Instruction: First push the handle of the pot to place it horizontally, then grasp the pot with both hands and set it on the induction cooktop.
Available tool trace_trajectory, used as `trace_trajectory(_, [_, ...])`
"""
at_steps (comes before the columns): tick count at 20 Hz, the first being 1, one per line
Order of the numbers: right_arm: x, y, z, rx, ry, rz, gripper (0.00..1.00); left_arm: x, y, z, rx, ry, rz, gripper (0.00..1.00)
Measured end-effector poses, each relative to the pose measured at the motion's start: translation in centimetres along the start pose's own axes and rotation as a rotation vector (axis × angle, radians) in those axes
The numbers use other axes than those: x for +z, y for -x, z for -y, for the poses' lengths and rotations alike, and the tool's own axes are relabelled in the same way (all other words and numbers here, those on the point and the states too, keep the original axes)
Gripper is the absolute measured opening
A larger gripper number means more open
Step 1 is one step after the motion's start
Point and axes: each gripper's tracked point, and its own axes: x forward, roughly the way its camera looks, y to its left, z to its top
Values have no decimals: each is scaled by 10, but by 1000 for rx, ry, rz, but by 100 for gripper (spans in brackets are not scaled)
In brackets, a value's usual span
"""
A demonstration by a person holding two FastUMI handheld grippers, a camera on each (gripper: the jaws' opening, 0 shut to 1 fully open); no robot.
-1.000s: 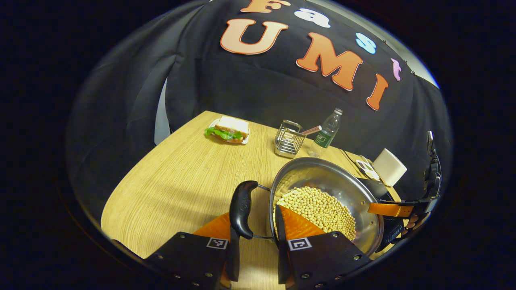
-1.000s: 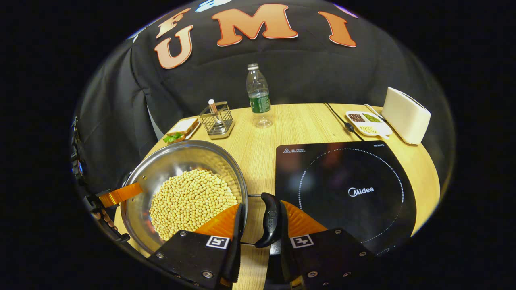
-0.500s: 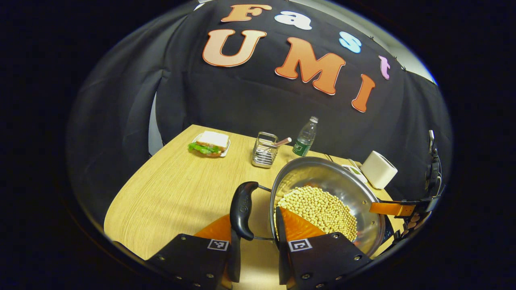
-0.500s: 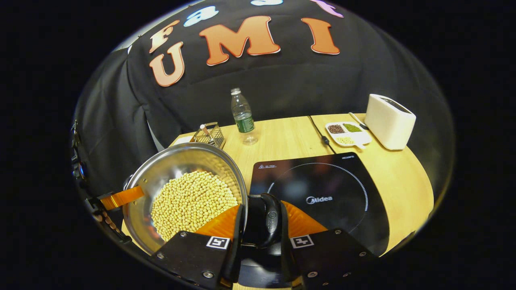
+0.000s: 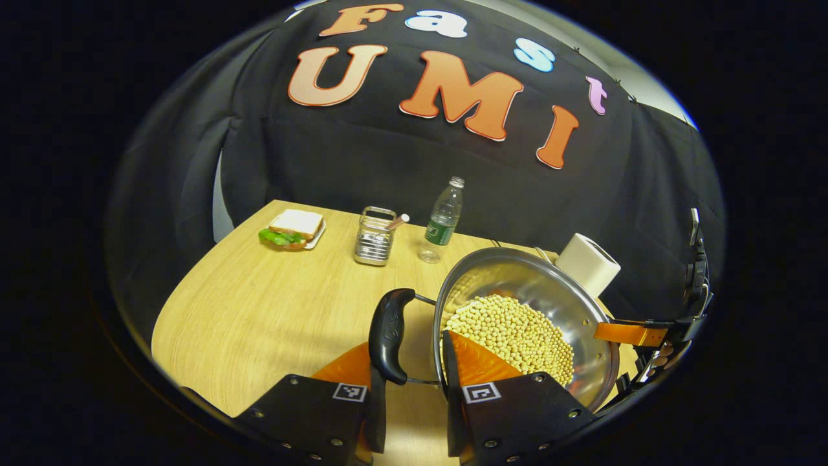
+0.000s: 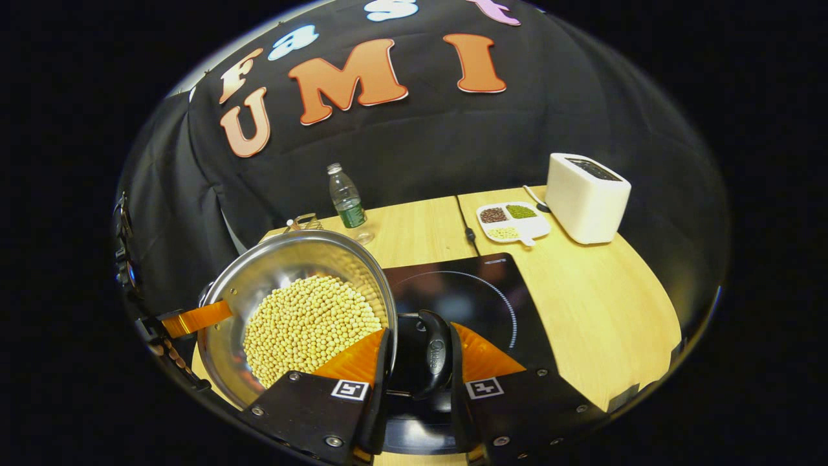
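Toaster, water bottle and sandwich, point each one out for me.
toaster (image 6: 585, 204), right gripper view, its front face.
water bottle (image 5: 443, 217), left gripper view, its body.
sandwich (image 5: 294, 224), left gripper view, top bread slice.

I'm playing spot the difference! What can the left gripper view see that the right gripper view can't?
Left gripper view's own find: a sandwich on a plate at the table's far corner.

Right gripper view's own finds: the black induction cooktop, its cable and a divided dish of beans.

Shared: the pot of soybeans, water bottle, white toaster and wire basket. Each view also has its own tongs gripping the pot at a handle: left tongs, right tongs.
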Motion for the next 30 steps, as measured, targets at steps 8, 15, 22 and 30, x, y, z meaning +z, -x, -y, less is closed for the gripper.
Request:
trace_trajectory(8, [0, 11, 58, -46, -45, 0, 40, -8, -15, 59, -45, -13, -34, 39])
trace_trajectory(15, [3, 16, 103, -94, -75, 2, 40, -23, -36, 107, -87, -24, -69, 39])
trace_trajectory(22, [-9, -1, 123, -105, -115, -54, 40, -39, -63, 126, -88, -37, -125, 39])
trace_trajectory(30, [-10, -11, 130, -95, -133, -71, 40, -45, -74, 126, -73, -36, -162, 39])
